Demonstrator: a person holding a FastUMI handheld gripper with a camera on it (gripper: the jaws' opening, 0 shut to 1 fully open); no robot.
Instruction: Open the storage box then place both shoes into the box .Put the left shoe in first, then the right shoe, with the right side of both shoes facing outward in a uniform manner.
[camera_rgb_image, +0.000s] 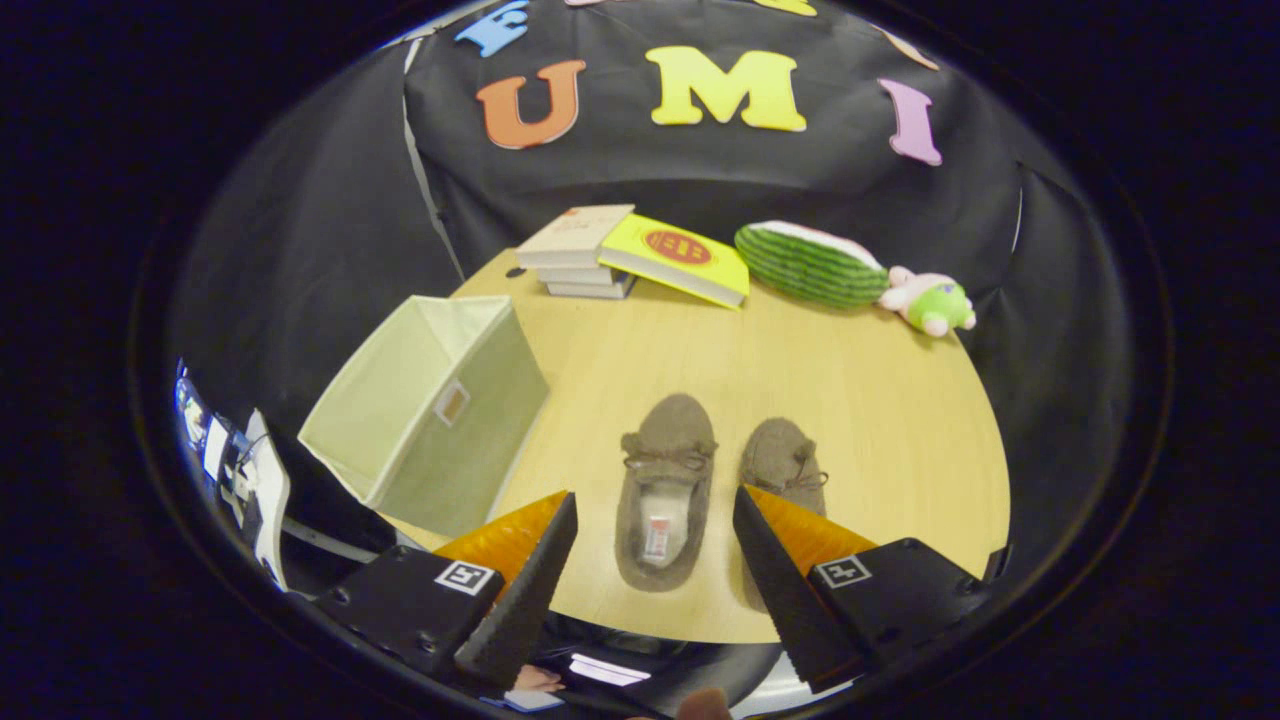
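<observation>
Two brown shoes, left shoe (664, 490) and right shoe (785, 460), lie side by side near the bench's (880, 400) near edge. Storage box (430, 405) tilted at the left edge, already open. My tongs (655, 545) spread wide, holding nothing, left shoe between the tips.

Light: even and fairly bright on the bench (800, 400), seemingly from overhead; dim toward the cloth walls.
Shadows: soft and short beside the shoes (665, 490) between the fingers.
Glare: none strong.
Distortion: heavy fisheye bending at the rim.
Focus: mostly sharp; slight softness on the far books (585, 255).
</observation>
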